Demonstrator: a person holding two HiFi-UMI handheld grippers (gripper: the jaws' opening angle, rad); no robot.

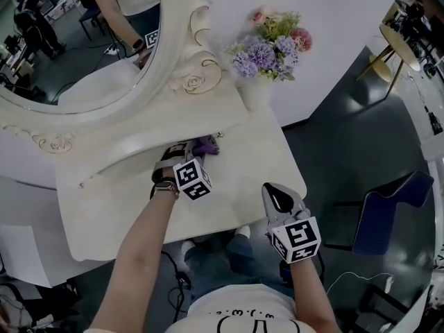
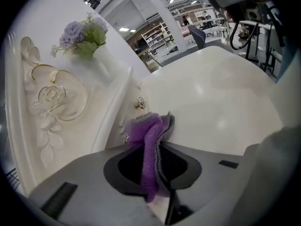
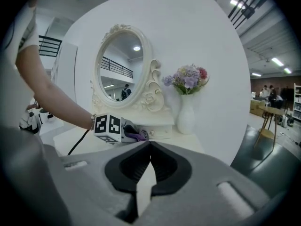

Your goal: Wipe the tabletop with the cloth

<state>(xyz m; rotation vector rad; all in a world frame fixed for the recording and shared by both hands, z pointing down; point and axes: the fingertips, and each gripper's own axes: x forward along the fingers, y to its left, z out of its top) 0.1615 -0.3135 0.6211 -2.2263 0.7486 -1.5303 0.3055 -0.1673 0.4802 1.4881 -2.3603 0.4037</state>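
Purple cloth (image 2: 145, 126) clamped in the left gripper (image 2: 155, 144), touching the tabletop (image 2: 221, 102)

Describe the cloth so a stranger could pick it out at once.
Find the cream dressing table with the oval mirror. On its tabletop, by the mirror's base, the left gripper is shut on the cloth. It is the only purple fabric there: folded, fuzzy, grey-edged, unlike the lilac flowers up in the vase.

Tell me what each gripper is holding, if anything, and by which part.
The left gripper pinches the purple cloth by a bunched fold, whose end sticks out past the fingers. The right gripper is shut and empty.
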